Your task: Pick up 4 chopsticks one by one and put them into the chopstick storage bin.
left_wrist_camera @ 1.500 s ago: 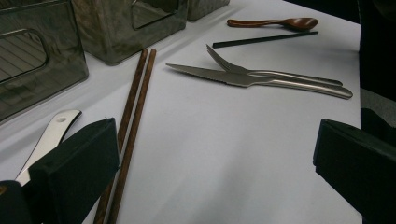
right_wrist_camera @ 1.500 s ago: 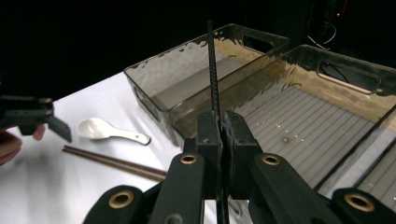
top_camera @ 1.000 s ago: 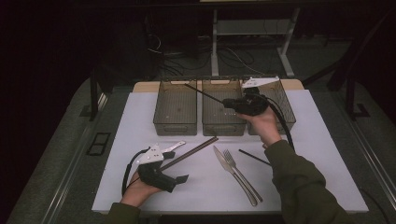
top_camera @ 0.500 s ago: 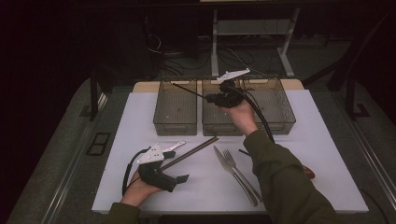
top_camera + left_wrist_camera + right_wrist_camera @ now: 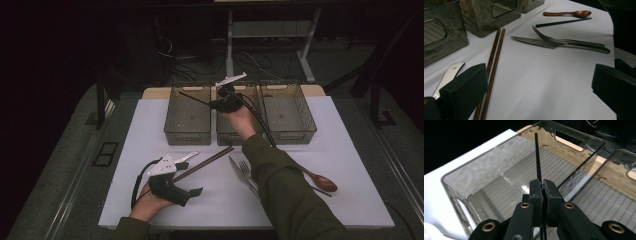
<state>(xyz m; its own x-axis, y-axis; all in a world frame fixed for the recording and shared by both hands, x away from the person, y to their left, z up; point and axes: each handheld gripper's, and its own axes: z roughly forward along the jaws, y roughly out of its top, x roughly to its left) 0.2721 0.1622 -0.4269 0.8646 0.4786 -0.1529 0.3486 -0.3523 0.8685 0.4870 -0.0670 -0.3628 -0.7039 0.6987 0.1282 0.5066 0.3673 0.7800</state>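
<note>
Right tongs (image 5: 542, 192) clamp a black chopstick (image 5: 537, 155) over the left bin (image 5: 187, 112), tip toward 10 o'clock. Left tongs (image 5: 536, 87) gape, empty, on the table (image 5: 215, 200).

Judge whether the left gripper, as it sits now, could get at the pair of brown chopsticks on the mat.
Probably yes: the left gripper is open and the brown chopsticks lie right beside one jaw, nothing across them.

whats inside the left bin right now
The left bin looks empty: only its ribbed floor shows. The right tool holds a black chopstick over it, not yet dropped. The chopstick and tool hide a strip of the floor.
</note>
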